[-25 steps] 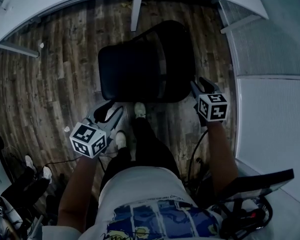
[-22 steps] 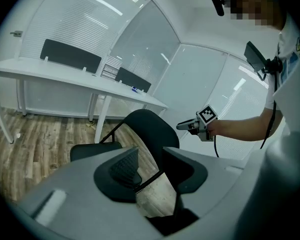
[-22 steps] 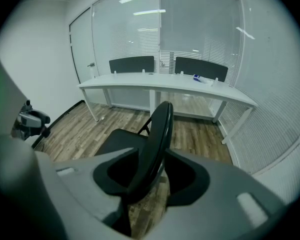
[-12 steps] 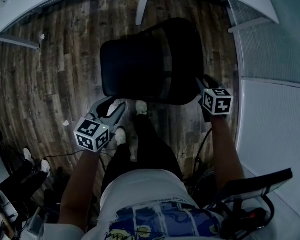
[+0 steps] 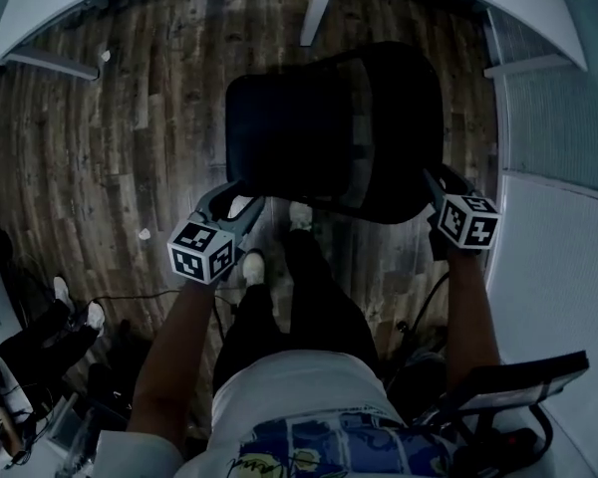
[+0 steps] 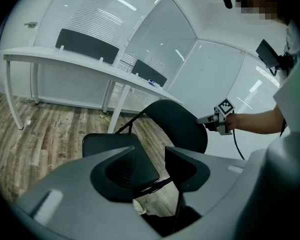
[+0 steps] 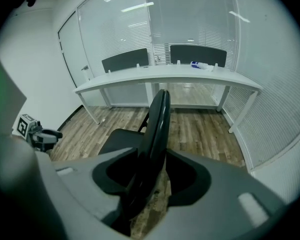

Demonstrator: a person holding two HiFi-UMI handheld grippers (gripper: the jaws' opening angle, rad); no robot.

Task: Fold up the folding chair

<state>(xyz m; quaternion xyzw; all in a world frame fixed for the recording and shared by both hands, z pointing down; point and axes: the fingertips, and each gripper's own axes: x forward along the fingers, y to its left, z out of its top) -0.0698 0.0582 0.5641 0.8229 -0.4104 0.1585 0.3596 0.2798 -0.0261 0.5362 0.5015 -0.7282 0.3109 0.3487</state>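
The left gripper point(image 5: 239, 200), jaws spread and just widening, frames the folding chair point(image 5: 329, 127) seat point(image 6: 105, 143) corner without pinching. The right gripper point(image 5: 436, 181), jaws also just widening, loosely straddles the backrest point(image 7: 157, 119).

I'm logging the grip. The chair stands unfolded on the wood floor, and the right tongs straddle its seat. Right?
No. The right tongs straddle the backrest, not the seat, as the right gripper view shows; their jaws have just been opening. The chair does stand unfolded on the wood floor.
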